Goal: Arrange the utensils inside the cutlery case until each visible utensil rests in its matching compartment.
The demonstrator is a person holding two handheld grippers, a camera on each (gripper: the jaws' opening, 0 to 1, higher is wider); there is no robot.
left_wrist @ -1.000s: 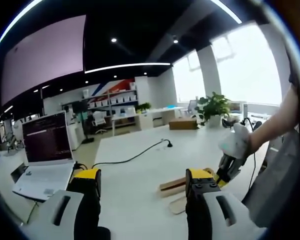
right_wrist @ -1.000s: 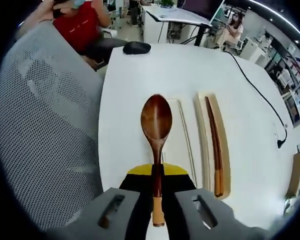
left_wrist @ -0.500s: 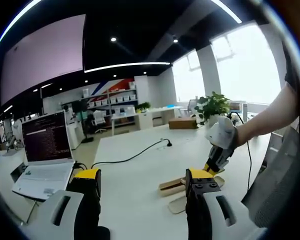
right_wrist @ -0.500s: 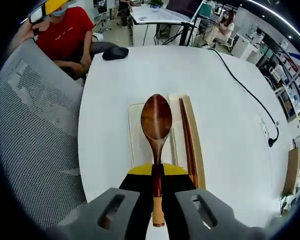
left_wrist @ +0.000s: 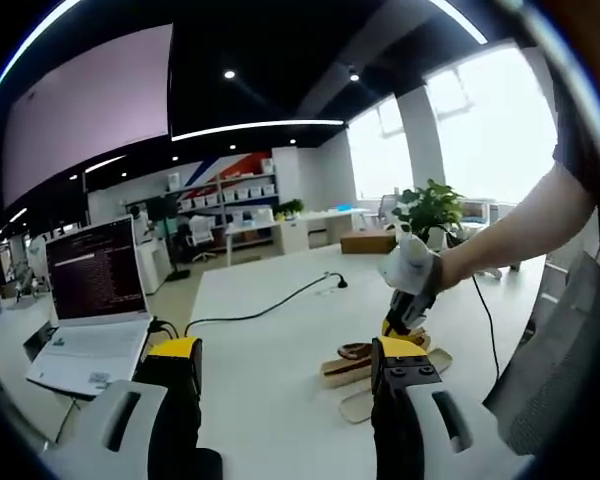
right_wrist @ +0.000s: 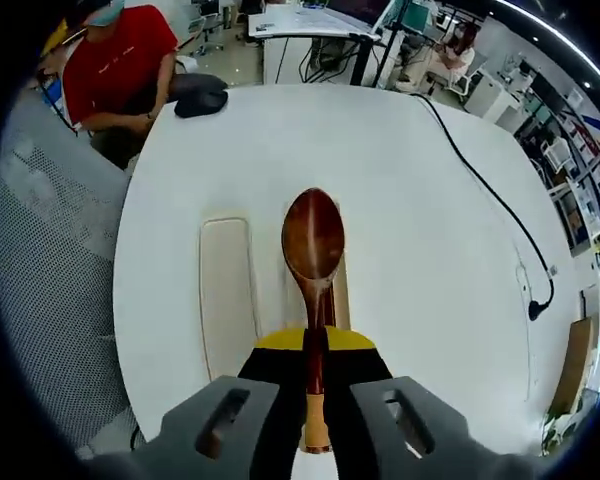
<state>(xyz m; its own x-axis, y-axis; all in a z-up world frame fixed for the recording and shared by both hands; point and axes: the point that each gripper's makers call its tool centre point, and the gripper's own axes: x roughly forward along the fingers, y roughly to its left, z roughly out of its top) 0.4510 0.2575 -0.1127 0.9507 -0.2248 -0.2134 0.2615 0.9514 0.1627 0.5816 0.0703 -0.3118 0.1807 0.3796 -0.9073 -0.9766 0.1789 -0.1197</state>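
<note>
a dark brown wooden spoon [right_wrist: 313, 247] with a pale handle end is clamped in the right tool [right_wrist: 315, 372], bowl forward, above the pale wooden cutlery case [right_wrist: 227, 292] on the round white worktop [right_wrist: 430, 230]. in the left gripper view, the left tool [left_wrist: 280, 375] stands wide apart with nothing between its jaws, beside an open laptop [left_wrist: 85, 305].

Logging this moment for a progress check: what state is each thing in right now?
Wooden spoon: clamped in the right tool, held above the case.
Cutlery case: open on the white table, its left compartment empty.
Left tool: open, holding nothing.
Laptop: open, screen lit.
</note>
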